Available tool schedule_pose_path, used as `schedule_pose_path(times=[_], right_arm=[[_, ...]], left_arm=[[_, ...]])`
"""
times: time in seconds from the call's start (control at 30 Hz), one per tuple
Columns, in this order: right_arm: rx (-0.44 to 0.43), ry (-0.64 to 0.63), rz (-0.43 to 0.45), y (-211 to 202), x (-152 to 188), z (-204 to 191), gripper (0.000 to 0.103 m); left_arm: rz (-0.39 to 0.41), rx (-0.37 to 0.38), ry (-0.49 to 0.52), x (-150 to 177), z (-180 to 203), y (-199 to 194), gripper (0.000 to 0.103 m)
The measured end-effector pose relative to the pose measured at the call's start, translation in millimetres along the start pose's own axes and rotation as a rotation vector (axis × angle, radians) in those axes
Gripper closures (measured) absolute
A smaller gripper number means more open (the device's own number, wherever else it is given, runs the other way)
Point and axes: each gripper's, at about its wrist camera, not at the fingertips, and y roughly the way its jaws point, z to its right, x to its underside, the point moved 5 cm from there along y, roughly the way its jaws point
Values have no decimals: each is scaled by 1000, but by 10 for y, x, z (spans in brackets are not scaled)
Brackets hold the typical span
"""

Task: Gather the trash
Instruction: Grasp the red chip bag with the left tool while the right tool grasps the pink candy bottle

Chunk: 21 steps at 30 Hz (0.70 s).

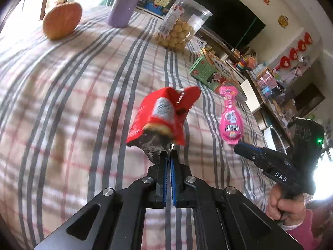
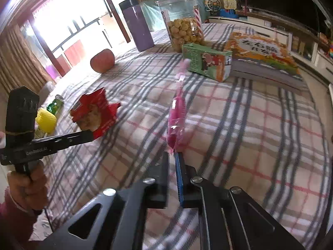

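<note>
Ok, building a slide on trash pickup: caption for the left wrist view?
Left hand-held gripper shut on red snack wrapper above the plaid tablecloth, pink candy packet beside.

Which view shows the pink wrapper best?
The left wrist view: the pink wrapper faces the camera flat, its printed front visible, beside the right gripper. The right wrist view shows it only edge-on and blurred, rising from that gripper's jaws.

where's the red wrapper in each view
Left wrist: red wrapper at centre, pinched in the shut left hand-held gripper.
Right wrist: red wrapper at left, mid-height, at the tip of that same gripper.
Shared landmark: the snack jar at the table's far end.
</note>
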Motion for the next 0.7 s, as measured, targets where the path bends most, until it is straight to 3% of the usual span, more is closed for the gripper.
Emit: schedule_pose_path(times=[0.03,0.1,0.23,0.3,0.37,0.5,0.57,0.6,0.63,0.7], right_arm=[[13,2,12,-15,-26,10,57],[22,33,64,-66,-100,47,37],[65,57,87,42,-248,58,38],[132,57,76,150,-273,81,38],[165,57,65,252,-279,110,38],[207,40,68,327,-267,114,57],[192,45,72,305,-263,118,57],[187,44,74,279,-252,117,57],[185,43,76,258,-244,114,58],[160,52,88,169,-210,100,58]], left_arm=[[0,-6,-2,-5,-18,-14,101],[8,-29,-7,-34,-47,-40,101],[42,-93,-11,-89,-70,-71,90],[73,-128,-27,-112,-98,-105,64],[100,-158,-47,-117,-131,-132,51],[136,-160,-84,-147,-130,-88,53],[148,-185,-61,-157,-84,-31,56],[152,-192,-46,-160,-45,3,74],[146,-192,-35,-162,-21,55,84],[143,-198,-26,-153,13,96,92]])
